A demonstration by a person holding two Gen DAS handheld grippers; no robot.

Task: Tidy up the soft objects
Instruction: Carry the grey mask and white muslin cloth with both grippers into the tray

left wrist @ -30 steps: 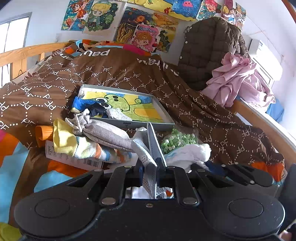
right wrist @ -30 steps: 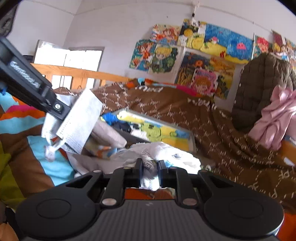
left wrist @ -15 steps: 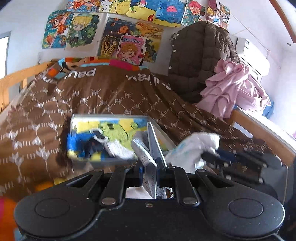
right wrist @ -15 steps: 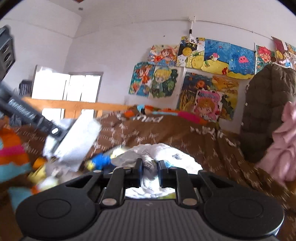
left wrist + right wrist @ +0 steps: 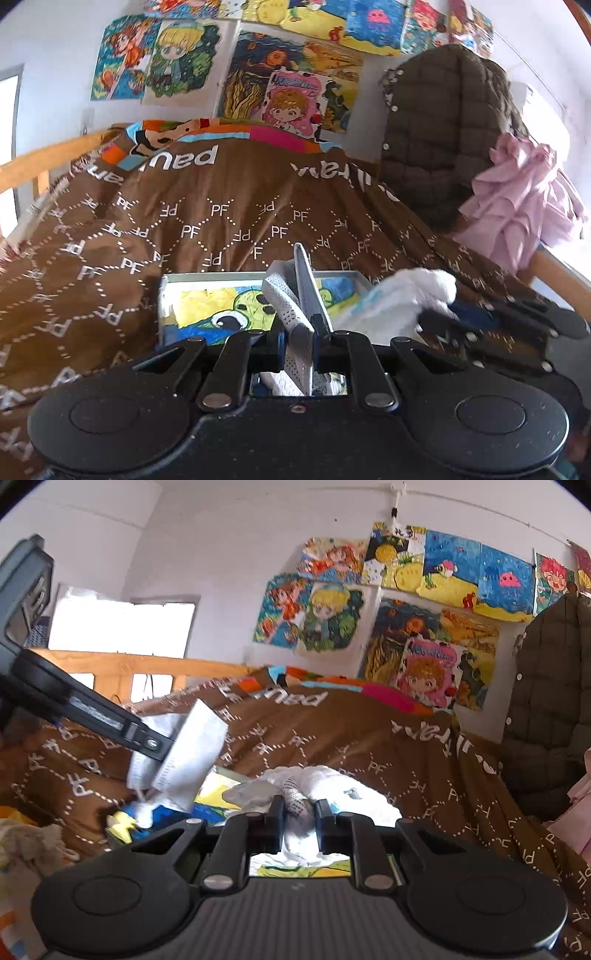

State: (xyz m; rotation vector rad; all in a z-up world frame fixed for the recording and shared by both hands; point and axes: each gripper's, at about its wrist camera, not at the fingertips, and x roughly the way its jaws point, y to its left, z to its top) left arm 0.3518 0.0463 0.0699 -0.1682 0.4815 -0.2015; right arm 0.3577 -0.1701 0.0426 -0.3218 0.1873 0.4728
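Carry step. Left gripper clamped on grey mesh cloth; right gripper clamped on white cloth. Both held above tray on brown blanket. Next, likely: lower over tray, release cloths inside.

A brown quilt covers the bed, bearing a shallow cartoon-printed tray.

Open tray; blanket around
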